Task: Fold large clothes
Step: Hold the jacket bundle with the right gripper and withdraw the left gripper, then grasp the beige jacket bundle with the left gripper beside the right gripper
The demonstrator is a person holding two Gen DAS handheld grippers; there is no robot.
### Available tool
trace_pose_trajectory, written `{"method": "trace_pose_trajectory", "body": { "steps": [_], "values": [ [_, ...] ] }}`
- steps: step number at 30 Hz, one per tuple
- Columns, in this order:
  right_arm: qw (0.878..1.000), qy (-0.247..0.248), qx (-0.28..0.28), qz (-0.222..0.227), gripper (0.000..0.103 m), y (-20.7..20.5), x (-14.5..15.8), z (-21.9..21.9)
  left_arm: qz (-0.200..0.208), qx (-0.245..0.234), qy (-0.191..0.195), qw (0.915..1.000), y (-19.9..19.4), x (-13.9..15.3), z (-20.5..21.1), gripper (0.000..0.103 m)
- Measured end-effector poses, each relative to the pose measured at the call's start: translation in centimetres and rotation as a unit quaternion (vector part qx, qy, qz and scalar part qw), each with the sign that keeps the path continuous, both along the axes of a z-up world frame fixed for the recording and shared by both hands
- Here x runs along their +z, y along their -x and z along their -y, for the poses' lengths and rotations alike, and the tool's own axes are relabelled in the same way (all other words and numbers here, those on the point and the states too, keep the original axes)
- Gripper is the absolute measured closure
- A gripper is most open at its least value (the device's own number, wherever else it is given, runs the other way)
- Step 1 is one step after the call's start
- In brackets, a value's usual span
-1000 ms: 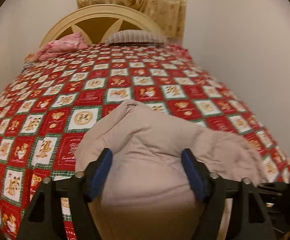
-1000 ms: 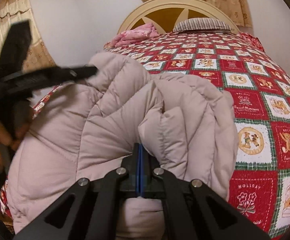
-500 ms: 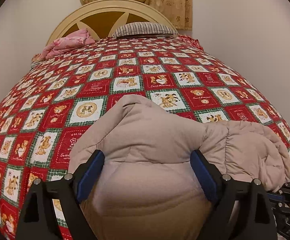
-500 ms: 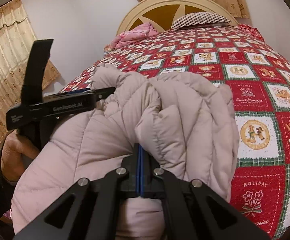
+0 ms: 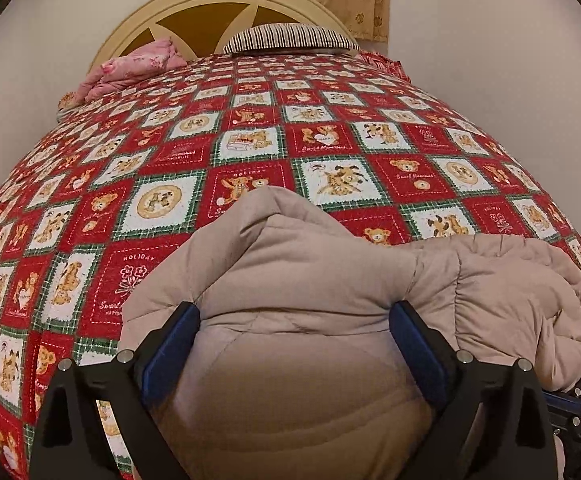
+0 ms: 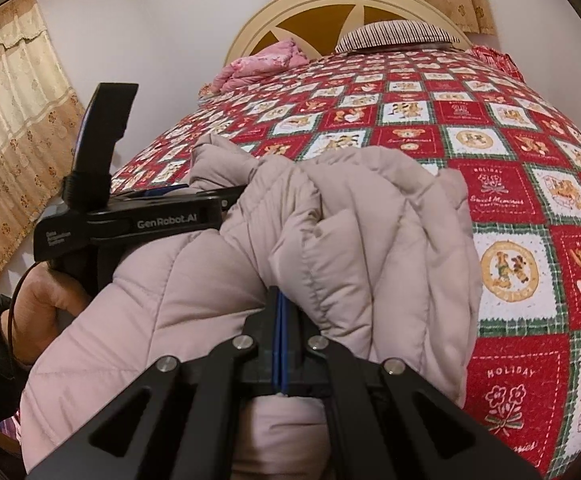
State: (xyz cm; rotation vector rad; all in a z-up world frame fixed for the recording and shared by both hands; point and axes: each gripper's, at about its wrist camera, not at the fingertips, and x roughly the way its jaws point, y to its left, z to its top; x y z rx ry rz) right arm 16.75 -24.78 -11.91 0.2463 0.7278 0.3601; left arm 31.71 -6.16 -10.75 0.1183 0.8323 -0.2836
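bed (image 5: pixel 250 152) | on it: puffer coat (image 5: pixel 310 280); striped pillow (image 5: pixel 290 37); pink bundle (image 5: pixel 138 66)

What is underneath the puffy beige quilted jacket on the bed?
The puffy beige quilted jacket lies on a red teddy-bear patchwork bedspread, visible all around it. Whatever lies directly beneath the jacket is covered.

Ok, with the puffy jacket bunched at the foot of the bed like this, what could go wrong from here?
1. The left gripper is opening with jacket bulk between its fingers; the released fold may spring back.
2. The right gripper is shut on a thin pinch of jacket; the padding could slip out.
3. The jacket sits at the bedspread edge and could slide off.
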Motion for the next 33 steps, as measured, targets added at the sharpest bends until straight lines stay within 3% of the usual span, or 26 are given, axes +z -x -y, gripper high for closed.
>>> {"method": "trace_pose_trajectory", "body": {
  "steps": [11,13,14,16,17,18,20,21,23,28,33],
  "values": [
    [1.000,0.008,0.004,-0.012,0.102,0.2,1.1,-0.2,0.017,0.009,0.004,0.9998,0.8,0.5,-0.6,0.007],
    [1.000,-0.024,-0.003,-0.002,0.099,0.8,2.5,0.9,0.019,0.011,0.013,0.9997,1.0,0.6,-1.0,0.007],
    [0.999,-0.047,-0.013,0.013,0.095,1.4,3.2,1.9,0.022,0.012,0.015,0.9996,1.1,0.7,-1.1,0.007],
    [0.995,-0.077,-0.040,0.039,0.073,2.2,4.8,4.0,0.032,0.015,0.017,0.9992,1.4,0.9,-1.2,0.007],
    [0.995,-0.074,-0.058,0.038,0.048,2.1,5.3,4.8,0.038,0.018,0.018,0.9990,1.6,1.0,-1.2,0.007],
    [0.995,-0.063,-0.072,0.033,0.036,1.9,5.6,5.3,0.040,0.019,0.017,0.9989,1.6,1.1,-1.2,0.007],
    [0.994,-0.028,-0.106,0.005,0.040,0.5,5.4,6.0,0.043,0.020,0.020,0.9987,1.7,1.1,-1.3,0.007],
    [0.994,-0.028,-0.104,-0.009,0.055,-0.2,5.1,6.0,0.044,0.021,0.021,0.9986,1.6,1.2,-1.4,0.007],
    [0.995,-0.047,-0.076,-0.037,0.066,-1.8,3.7,5.2,0.047,0.028,0.026,0.9982,1.7,1.3,-1.7,0.007],
    [0.998,0.035,-0.023,-0.040,0.069,-4.0,1.2,0.9,0.045,0.043,0.024,0.9978,1.4,1.2,-1.8,0.007],
    [0.996,-0.061,-0.020,-0.060,0.070,-5.0,-1.3,3.6,0.046,0.042,-0.001,0.9980,1.2,1.1,-0.9,0.007]
  ]
}}
